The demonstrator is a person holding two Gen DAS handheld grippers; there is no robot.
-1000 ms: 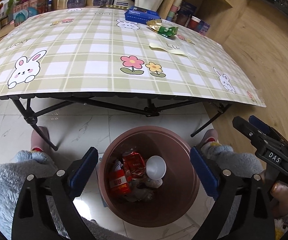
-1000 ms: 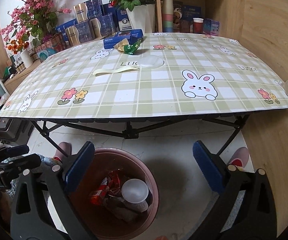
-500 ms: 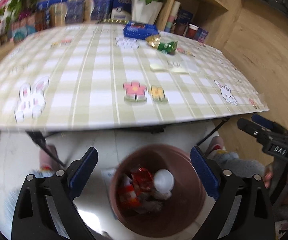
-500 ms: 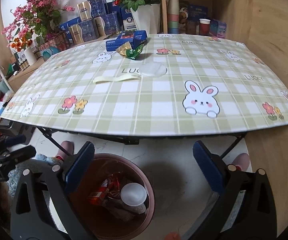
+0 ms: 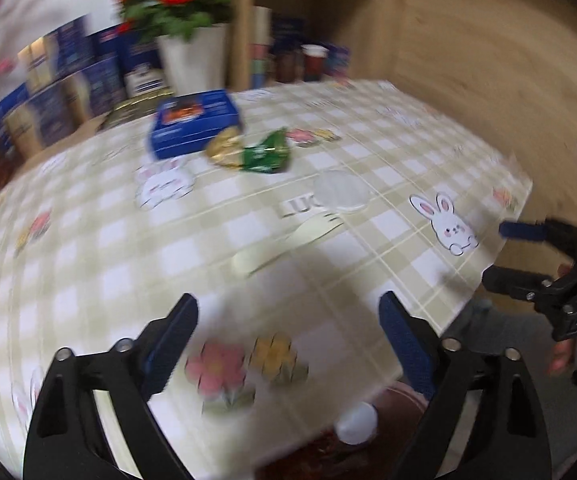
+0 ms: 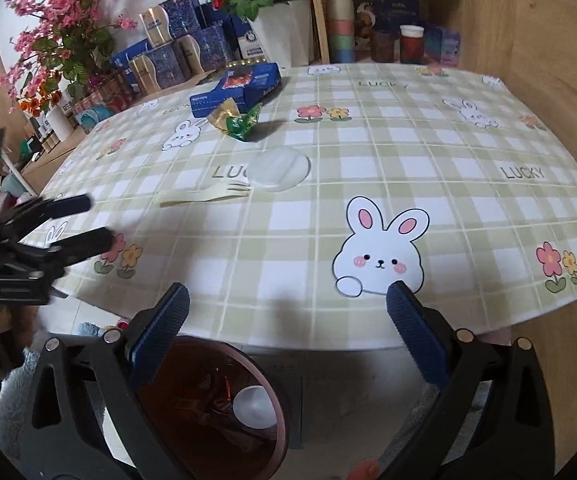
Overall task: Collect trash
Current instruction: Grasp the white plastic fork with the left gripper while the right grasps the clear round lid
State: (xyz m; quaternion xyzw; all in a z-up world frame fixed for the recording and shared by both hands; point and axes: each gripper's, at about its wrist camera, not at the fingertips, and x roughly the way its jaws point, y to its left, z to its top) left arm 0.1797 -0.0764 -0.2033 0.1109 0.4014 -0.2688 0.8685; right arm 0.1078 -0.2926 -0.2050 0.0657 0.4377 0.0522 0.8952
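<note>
Fork (image 6: 204,196) lies flat, tines touching clear lid (image 6: 279,168)

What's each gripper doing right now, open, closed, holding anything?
Left gripper: open, holding nothing.
Right gripper: open, holding nothing.

- On the table (image 6: 428,184) before you, a fork (image 6: 204,196) lies just left of a round lid (image 6: 280,168).
- Behind them, a wrapper (image 6: 240,120) rests against a box (image 6: 236,88).
- A bin (image 6: 224,408) stands on the floor below the table's near edge, with a cup (image 6: 253,407) in it.
</note>
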